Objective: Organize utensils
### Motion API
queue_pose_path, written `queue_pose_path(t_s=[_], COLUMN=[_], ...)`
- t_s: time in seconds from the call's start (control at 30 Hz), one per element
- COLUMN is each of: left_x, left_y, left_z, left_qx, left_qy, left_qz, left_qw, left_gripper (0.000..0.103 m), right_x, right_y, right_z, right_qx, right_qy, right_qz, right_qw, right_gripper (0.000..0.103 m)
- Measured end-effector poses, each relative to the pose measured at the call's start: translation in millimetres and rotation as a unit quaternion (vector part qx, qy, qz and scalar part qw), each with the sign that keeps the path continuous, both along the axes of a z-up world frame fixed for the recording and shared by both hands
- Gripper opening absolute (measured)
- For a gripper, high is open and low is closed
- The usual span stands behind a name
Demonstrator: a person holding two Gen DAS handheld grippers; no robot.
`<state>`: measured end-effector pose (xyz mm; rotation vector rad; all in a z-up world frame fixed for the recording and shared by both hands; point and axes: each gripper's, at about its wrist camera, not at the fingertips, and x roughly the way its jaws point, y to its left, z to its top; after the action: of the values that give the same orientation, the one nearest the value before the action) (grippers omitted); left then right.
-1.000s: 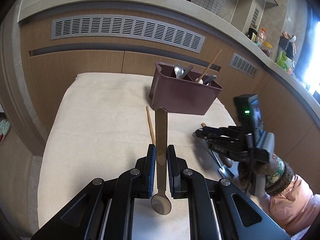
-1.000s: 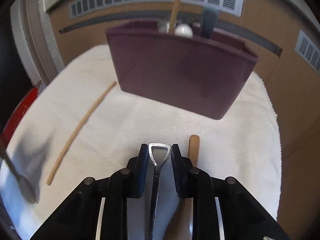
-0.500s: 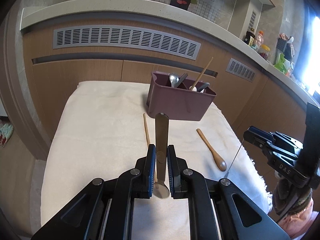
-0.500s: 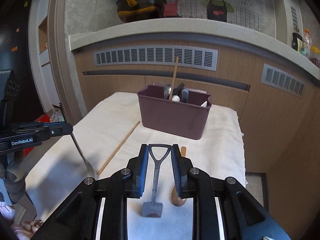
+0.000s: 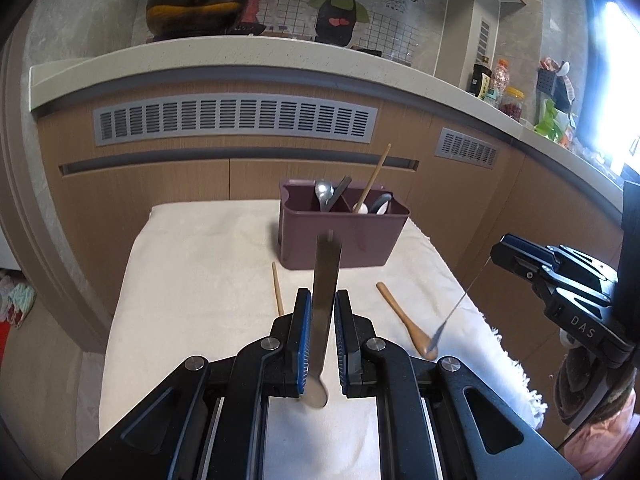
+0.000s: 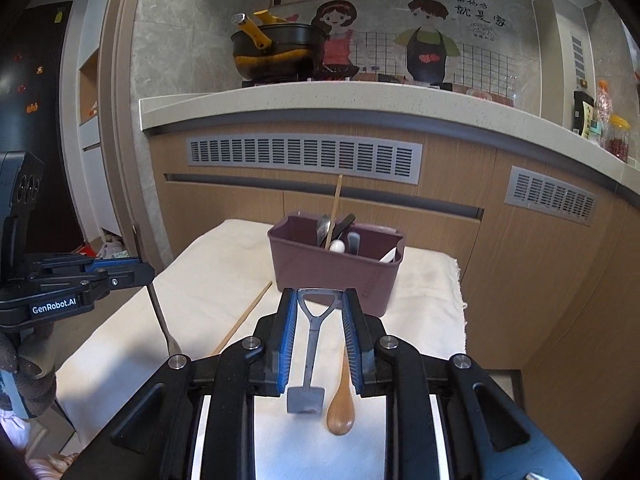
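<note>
My left gripper point(image 5: 323, 294) is shut on a flat metal spoon point(image 5: 326, 276), with the handle pointing forward and the bowl near the camera. My right gripper point(image 6: 320, 294) is shut on a shovel-shaped metal spoon point(image 6: 311, 340), held above the cloth. A purple caddy point(image 5: 344, 240) stands at the far end of the table with several utensils upright in it. A wooden spoon point(image 5: 404, 320) and a single chopstick point(image 5: 277, 292) lie on the cloth in front of the caddy. In the left wrist view the right gripper point(image 5: 516, 258) hangs over the table's right edge.
A white cloth point(image 5: 200, 280) covers the small table; its fringed right edge point(image 5: 516, 364) drops to the floor. Behind stands a wooden cabinet front with grey vents point(image 5: 236, 120). The counter above carries a black pot point(image 5: 200, 4) and bottles point(image 5: 496, 84).
Both grippers have risen and drawn back from the caddy. The right one lifted the shovel-shaped spoon off the cloth beside the wooden spoon. The left one keeps its spoon.
</note>
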<state>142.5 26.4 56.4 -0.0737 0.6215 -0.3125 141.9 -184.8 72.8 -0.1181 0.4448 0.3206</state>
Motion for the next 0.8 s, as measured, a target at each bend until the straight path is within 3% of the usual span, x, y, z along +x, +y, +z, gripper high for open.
queue_pose_path(t_s=[0.1, 0.2, 0.33, 0.53, 0.63, 0.73, 0.8], left_x=[9.5, 23.3, 46.2, 79.0, 84.2, 85.6, 86.8], left_y=[-4.5, -8.6, -11.8, -30.5, -37.3, -40.3, -40.6], left_z=[13.4, 29.7, 30.9, -23.3, -59.0, -86.2, -99.9], left_qx=[0.004, 0.005, 0.009, 0.046, 0.052, 0.057, 0.058], left_qy=[-0.016, -0.036, -0.026, 0.056, 0.097, 0.117, 0.127], left_qz=[-0.002, -0.007, -0.02, -0.062, -0.069, -0.064, -0.056], left_qw=[0.9999, 0.9993, 0.9994, 0.9954, 0.9916, 0.9894, 0.9887], left_gripper=[0.012, 0.012, 0.012, 0.013, 0.016, 0.028, 0.042], right_x=[6.9, 13.4, 25.8, 42.2, 46.5, 56.4, 68.6], right_y=[-1.8, -2.1, -5.5, -18.3, -27.4, -33.4, -38.4], right_z=[15.3, 29.7, 24.8, -21.1, -52.5, -89.6, -108.9], right_qx=[-0.003, -0.014, -0.013, -0.019, -0.022, -0.01, 0.01], right_qy=[-0.01, -0.028, 0.001, 0.07, 0.12, 0.179, 0.214], right_qz=[-0.004, -0.01, 0.003, 0.003, -0.005, -0.03, -0.049], right_qw=[1.0, 0.999, 1.0, 0.997, 0.993, 0.983, 0.976], right_gripper=[0.006, 0.006, 0.006, 0.006, 0.013, 0.029, 0.029])
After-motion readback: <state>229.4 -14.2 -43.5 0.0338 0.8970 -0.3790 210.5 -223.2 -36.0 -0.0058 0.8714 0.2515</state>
